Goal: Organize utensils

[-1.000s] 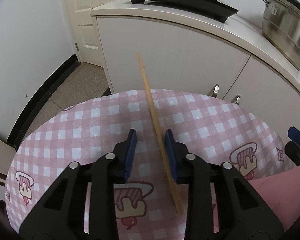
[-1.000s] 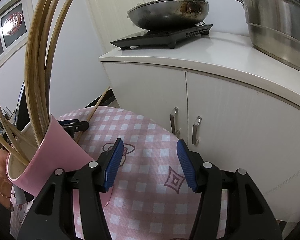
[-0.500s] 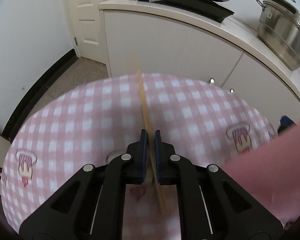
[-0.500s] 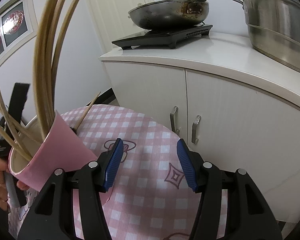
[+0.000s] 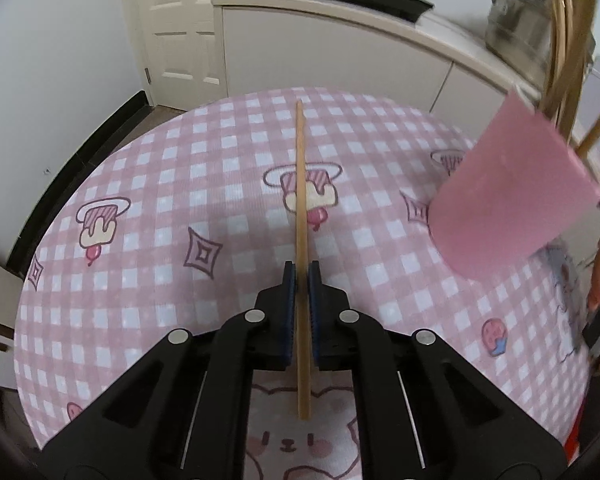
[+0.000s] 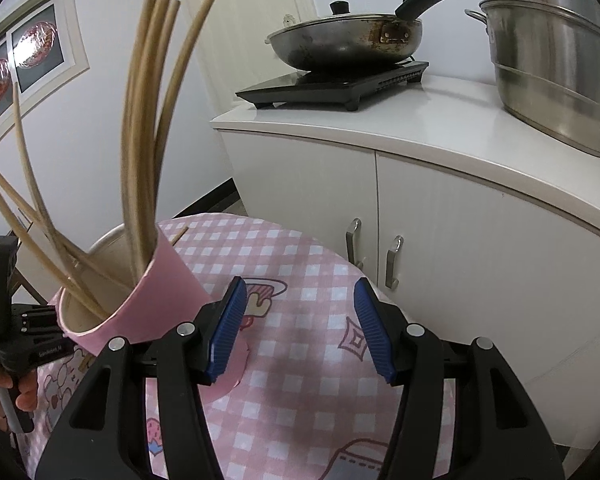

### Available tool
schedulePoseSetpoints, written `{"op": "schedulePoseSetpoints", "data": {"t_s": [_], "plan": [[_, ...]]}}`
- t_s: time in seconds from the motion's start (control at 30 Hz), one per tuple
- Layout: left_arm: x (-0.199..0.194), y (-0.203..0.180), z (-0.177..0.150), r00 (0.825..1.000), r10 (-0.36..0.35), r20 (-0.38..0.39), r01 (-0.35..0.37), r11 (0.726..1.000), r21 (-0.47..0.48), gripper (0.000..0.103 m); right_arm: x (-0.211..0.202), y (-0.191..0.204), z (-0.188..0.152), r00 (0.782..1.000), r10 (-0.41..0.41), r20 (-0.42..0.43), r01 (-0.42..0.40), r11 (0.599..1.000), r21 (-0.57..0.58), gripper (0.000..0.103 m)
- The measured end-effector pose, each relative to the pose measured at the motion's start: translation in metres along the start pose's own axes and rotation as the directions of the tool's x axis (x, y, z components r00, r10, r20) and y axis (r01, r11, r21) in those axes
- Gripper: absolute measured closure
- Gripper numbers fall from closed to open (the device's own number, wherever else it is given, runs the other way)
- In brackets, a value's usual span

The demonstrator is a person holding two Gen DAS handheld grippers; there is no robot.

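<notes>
My left gripper (image 5: 301, 280) has just clamped one chopstick (image 5: 301, 216); the pink cup (image 5: 512, 196) at right comes next. Right gripper (image 6: 298, 328) gapes empty.

The right gripper (image 6: 300, 326) stands apart over the checked tablecloth (image 6: 300, 400), beside a tilted pink cup (image 6: 156, 300) of chopsticks (image 6: 140, 160).

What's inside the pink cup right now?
The pink cup, tilted, holds a loose bunch of wooden chopsticks fanning out past its rim. Its wall hides their lower ends and the bottom, so I cannot see anything else inside.
</notes>
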State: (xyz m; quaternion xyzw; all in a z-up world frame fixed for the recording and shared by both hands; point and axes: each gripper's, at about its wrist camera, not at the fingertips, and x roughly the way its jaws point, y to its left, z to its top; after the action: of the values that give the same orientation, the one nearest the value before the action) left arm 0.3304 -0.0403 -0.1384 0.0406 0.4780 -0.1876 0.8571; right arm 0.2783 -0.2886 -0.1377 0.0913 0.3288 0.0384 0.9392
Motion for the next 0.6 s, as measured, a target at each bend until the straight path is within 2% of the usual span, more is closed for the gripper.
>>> {"op": "schedulePoseSetpoints", "data": {"t_s": [0.1, 0.23, 0.37, 0.4, 0.43, 0.47, 0.5, 0.6], "plan": [[-0.001, 0.005, 0.012, 0.999, -0.028, 0.028, 0.030, 0.999, -0.041, 0.096, -0.001, 0.002, -0.001, 1.000, 0.000, -0.005, 0.000, 1.000, -0.008, 0.050], [0.016, 0.007, 0.032, 0.999, -0.042, 0.017, 0.043, 0.997, -0.069, 0.095, -0.004, 0.005, -0.002, 1.000, 0.000, -0.005, 0.000, 1.000, -0.013, 0.049], [0.030, 0.005, 0.046, 1.000, -0.023, 0.013, 0.024, 0.997, -0.080, 0.095, -0.003, 0.006, -0.003, 1.000, -0.001, -0.009, 0.001, 1.000, -0.019, 0.049], [0.034, 0.005, 0.049, 1.000, -0.022, 0.005, 0.023, 0.996, -0.085, 0.084, -0.002, 0.006, -0.003, 1.000, -0.001, -0.012, 0.001, 1.000, -0.020, 0.049], [0.037, 0.006, 0.053, 1.000, -0.017, 0.004, 0.017, 0.995, -0.102, 0.066, -0.001, 0.006, -0.003, 1.000, -0.001, -0.014, 0.001, 1.000, -0.021, 0.049], [0.038, 0.008, 0.054, 1.000, -0.013, 0.012, 0.014, 0.993, -0.114, 0.053, -0.001, 0.006, -0.004, 1.000, 0.000, -0.016, 0.000, 1.000, -0.022, 0.049], [0.037, 0.010, 0.055, 1.000, -0.006, 0.028, 0.009, 0.992, -0.124, 0.046, 0.000, 0.007, -0.004, 1.000, 0.001, -0.016, -0.001, 1.000, -0.022, 0.049], [0.046, 0.011, 0.062, 1.000, 0.019, 0.009, -0.018, 0.994, -0.107, 0.049, 0.003, 0.008, -0.005, 1.000, 0.003, -0.020, -0.003, 1.000, -0.024, 0.049]]}}
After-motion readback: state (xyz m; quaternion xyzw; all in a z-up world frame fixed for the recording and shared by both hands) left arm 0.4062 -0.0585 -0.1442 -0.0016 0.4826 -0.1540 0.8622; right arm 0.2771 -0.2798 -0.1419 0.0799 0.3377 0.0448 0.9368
